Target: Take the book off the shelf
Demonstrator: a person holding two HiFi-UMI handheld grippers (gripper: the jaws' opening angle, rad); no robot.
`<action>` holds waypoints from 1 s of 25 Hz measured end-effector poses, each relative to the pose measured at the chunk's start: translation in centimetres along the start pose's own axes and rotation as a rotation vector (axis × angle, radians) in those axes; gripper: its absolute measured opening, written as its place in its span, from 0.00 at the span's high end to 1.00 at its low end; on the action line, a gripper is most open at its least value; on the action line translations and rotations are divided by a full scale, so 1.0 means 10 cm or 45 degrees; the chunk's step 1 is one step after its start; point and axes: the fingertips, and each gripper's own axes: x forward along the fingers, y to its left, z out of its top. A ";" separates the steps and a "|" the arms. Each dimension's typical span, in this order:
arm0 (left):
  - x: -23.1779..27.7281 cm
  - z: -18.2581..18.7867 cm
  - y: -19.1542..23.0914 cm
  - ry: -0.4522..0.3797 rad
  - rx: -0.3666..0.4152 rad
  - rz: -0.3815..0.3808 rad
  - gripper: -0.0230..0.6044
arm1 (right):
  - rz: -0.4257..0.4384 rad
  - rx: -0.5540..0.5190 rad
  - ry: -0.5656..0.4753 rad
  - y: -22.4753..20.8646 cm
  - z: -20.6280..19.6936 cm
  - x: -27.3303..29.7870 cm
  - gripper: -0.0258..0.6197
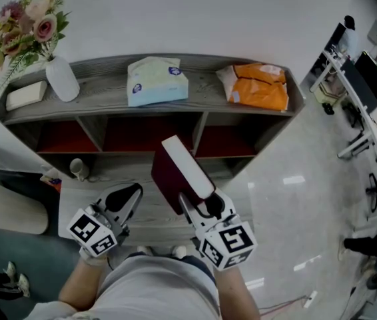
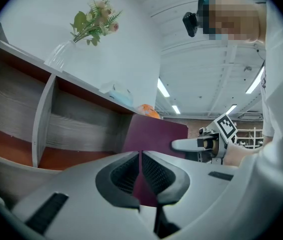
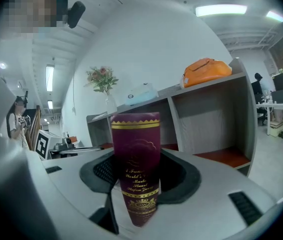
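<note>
A maroon book (image 1: pixel 175 172) with white page edges is out in front of the grey shelf unit (image 1: pixel 202 122), tilted up toward its middle compartment. My right gripper (image 1: pixel 198 204) is shut on the book's lower end. In the right gripper view the gold-printed spine (image 3: pixel 136 164) stands upright between the pads. My left gripper (image 1: pixel 127 202) hangs to the left of the book, shut with nothing in it. In the left gripper view its pads (image 2: pixel 131 174) meet, and the book's cover (image 2: pixel 154 134) shows beyond them.
On the shelf top stand a vase of flowers (image 1: pixel 62 79), a white box (image 1: pixel 26 94), a blue tissue pack (image 1: pixel 155 79) and an orange bag (image 1: pixel 262 85). A small cup (image 1: pixel 76 169) sits on the lower board. Desks with monitors (image 1: pixel 368 105) line the right.
</note>
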 end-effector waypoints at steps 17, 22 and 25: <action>-0.09 -0.06 0.07 0.012 -0.010 0.010 0.93 | -0.030 0.029 -0.003 0.01 -0.11 0.02 0.64; -0.11 -0.06 0.07 0.007 -0.014 0.007 0.93 | -0.040 0.040 0.003 0.02 -0.17 0.01 0.64; -0.11 -0.07 0.08 0.007 -0.018 0.009 0.93 | -0.046 0.040 0.007 0.02 -0.19 0.02 0.64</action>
